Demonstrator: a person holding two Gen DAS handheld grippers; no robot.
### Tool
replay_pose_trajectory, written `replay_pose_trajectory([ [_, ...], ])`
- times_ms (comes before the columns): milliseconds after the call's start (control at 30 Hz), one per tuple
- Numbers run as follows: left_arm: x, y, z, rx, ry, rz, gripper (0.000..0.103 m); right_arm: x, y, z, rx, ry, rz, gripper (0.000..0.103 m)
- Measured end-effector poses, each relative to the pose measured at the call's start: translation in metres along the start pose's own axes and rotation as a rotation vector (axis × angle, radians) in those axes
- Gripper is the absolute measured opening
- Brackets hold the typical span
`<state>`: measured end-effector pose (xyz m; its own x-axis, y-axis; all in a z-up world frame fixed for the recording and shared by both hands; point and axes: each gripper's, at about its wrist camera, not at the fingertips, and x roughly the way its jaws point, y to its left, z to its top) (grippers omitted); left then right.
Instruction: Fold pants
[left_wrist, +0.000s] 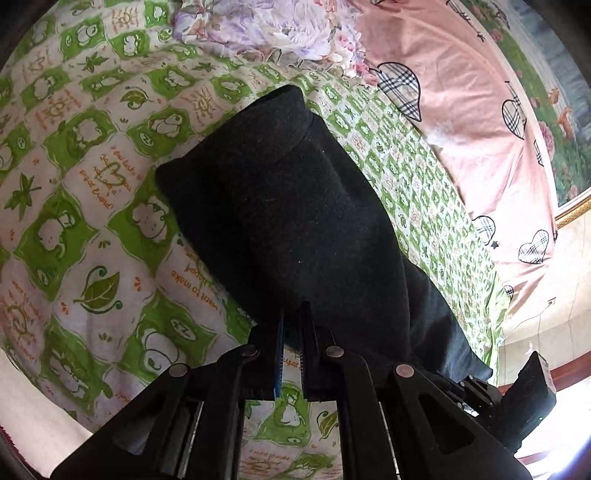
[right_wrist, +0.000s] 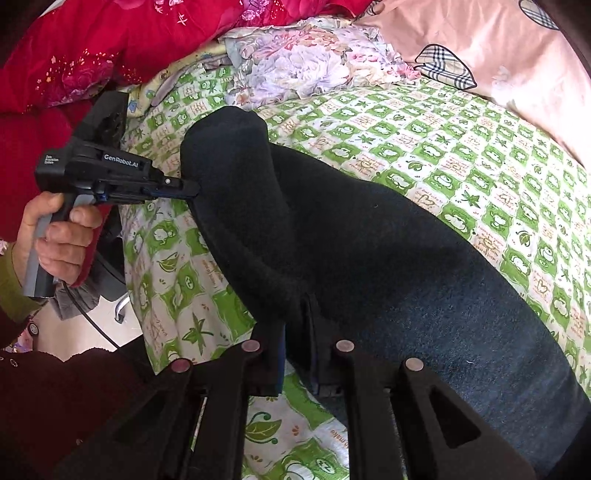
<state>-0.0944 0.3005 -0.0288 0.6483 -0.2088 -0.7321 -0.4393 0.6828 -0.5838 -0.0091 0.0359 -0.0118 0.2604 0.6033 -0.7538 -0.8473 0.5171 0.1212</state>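
As seen from the right wrist, far left: a person's hand (right_wrist: 55, 236) wrapped round the grey handle of the left gripper (right_wrist: 194, 190). Points rightward, jaws clenched on the near edge of the black pants (right_wrist: 369, 240), with cloth pinched at the tips. Just right of that, runs as one long dark band over the green-and-white bed sheet (right_wrist: 443, 147), from a rounded end at upper left down to the lower right corner. At bottom centre, right gripper (right_wrist: 297, 314) with fingers set close together, grasping a fold of the same pants. Behind, from left to right along the top: red quilt (right_wrist: 92, 48), floral pillow (right_wrist: 306, 55), pink cover (right_wrist: 498, 48) with checked heart patches. From the left wrist, much the same: pants filling the middle, cloth caught between the nearly closed fingers at the bottom, pink cover at right.
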Motion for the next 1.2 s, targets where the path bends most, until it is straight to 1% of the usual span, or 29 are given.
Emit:
replay_pose_trajectory([
  [100, -0.008, -0.002, -0.001, 0.005, -0.009, 0.005, 0.006, -0.001, 0.0, 0.002, -0.001, 0.005, -0.001, 0.016],
  [167, -0.013, -0.001, 0.001, 0.003, -0.012, 0.009, 0.01, -0.005, 0.0, 0.002, 0.005, 0.003, 0.028, 0.03],
  [200, -0.018, 0.0, 0.002, 0.0, -0.017, 0.013, 0.011, -0.007, 0.001, 0.003, 0.006, -0.004, 0.043, 0.042],
  [233, -0.02, 0.0, 0.003, -0.003, -0.02, 0.02, 0.02, -0.01, 0.003, 0.003, 0.001, -0.015, 0.051, 0.048],
  [267, -0.024, 0.002, 0.003, -0.013, -0.022, 0.032, 0.037, -0.013, 0.005, 0.003, -0.005, -0.026, 0.058, 0.048],
  [300, -0.027, 0.004, 0.004, -0.026, -0.025, 0.041, 0.049, -0.015, 0.006, 0.004, -0.006, -0.035, 0.067, 0.048],
  [333, -0.03, 0.007, 0.004, -0.043, -0.033, 0.053, 0.065, -0.017, 0.007, 0.005, -0.005, -0.041, 0.075, 0.048],
  [400, -0.036, 0.012, 0.007, -0.071, -0.047, 0.07, 0.065, -0.019, 0.005, 0.009, 0.005, -0.055, 0.077, 0.048],
  [533, -0.036, 0.019, 0.014, -0.101, -0.033, 0.073, 0.066, -0.02, -0.008, 0.023, 0.058, -0.086, 0.071, 0.048],
  [700, -0.027, 0.019, 0.022, -0.117, -0.004, 0.058, 0.067, -0.012, -0.044, 0.054, 0.189, -0.128, 0.053, 0.048],
  [800, -0.022, 0.015, 0.029, -0.122, -0.001, 0.078, 0.067, 0.001, -0.07, 0.078, 0.257, -0.129, 0.049, 0.048],
  [867, -0.019, 0.015, 0.032, -0.121, -0.003, 0.089, 0.068, 0.015, -0.081, 0.092, 0.262, -0.101, 0.039, 0.048],
  [967, -0.012, 0.021, 0.039, -0.141, -0.003, 0.124, 0.069, 0.045, -0.093, 0.106, 0.246, -0.018, 0.039, 0.048],
  [1067, -0.008, 0.033, 0.039, -0.183, -0.006, 0.089, 0.069, 0.075, -0.095, 0.108, 0.197, 0.084, 0.03, 0.048],
  [1133, -0.008, 0.034, 0.038, -0.18, -0.011, 0.081, 0.069, 0.093, -0.094, 0.104, 0.174, 0.169, 0.077, 0.048],
  [1167, -0.008, 0.035, 0.038, -0.179, -0.013, 0.077, 0.069, 0.097, -0.09, 0.102, 0.152, 0.19, 0.093, 0.048],
  [1200, -0.008, 0.036, 0.038, -0.182, -0.015, 0.072, 0.069, 0.097, -0.085, 0.102, 0.118, 0.186, 0.087, 0.048],
])
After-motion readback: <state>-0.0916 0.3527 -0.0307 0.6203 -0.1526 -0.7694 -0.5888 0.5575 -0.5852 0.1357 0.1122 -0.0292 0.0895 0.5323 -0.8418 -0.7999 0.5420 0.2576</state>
